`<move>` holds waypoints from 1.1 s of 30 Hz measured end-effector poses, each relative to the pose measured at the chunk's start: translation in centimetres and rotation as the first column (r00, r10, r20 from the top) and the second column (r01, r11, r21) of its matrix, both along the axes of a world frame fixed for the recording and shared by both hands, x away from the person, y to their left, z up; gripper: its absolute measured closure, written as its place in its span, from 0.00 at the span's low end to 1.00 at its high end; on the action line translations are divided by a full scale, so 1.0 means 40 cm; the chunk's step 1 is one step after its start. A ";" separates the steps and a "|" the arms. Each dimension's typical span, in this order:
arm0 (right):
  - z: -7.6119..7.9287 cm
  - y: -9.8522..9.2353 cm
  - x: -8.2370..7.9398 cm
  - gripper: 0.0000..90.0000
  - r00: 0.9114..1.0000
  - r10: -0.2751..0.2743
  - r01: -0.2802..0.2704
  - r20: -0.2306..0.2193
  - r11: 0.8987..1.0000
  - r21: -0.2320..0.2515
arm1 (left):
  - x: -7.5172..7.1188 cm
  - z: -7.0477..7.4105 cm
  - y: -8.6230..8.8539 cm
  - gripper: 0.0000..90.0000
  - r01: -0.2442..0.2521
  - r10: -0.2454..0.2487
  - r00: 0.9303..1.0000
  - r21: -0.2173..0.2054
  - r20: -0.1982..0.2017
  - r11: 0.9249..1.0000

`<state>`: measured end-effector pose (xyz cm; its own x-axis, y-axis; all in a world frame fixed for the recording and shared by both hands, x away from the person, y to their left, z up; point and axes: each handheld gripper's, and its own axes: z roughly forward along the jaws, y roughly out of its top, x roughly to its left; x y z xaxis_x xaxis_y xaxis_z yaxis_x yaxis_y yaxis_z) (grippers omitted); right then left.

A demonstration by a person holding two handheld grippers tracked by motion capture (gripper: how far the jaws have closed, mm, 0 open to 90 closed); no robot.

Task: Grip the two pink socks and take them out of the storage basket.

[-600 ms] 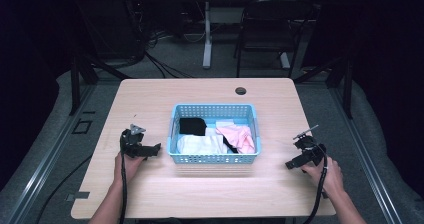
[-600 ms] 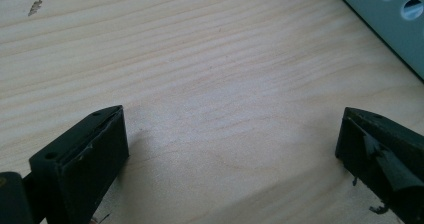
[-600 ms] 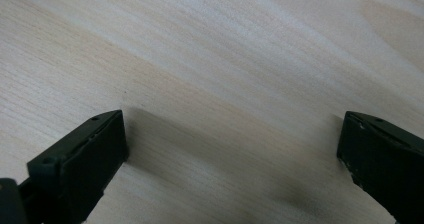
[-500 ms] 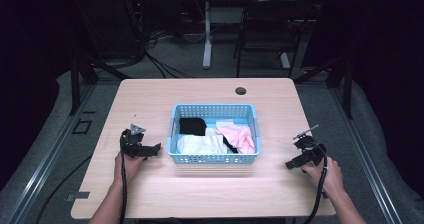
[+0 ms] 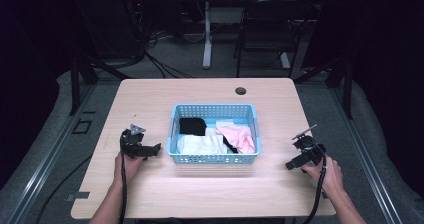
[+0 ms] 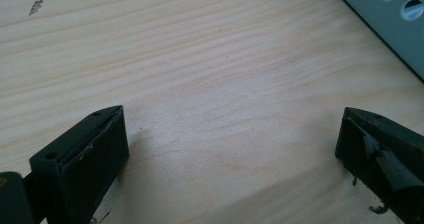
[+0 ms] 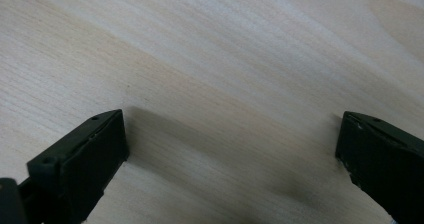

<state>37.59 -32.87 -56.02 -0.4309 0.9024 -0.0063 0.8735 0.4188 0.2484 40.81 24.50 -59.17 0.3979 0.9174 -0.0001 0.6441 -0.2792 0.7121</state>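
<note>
Both the left claw (image 5: 155, 147) and right claw (image 5: 291, 164) gape wide and empty, low over the bare counter (image 5: 200, 189), flanking the blue basket (image 5: 215, 158) of clothes (image 5: 202, 144) sitting mid-counter between them, each well apart from it

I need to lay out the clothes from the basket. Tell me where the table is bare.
Bare table runs between the blue basket and the far edge, broken by one dark grommet. The near strip in front of the basket is free too. The left gripper and right gripper crowd the basket's sides.
</note>
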 end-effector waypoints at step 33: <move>0.200 0.110 -0.022 0.00 0.984 0.127 -0.139 0.129 0.986 0.092 | 0.005 0.000 -0.003 0.01 0.021 -0.021 1.000 0.003 -0.001 1.000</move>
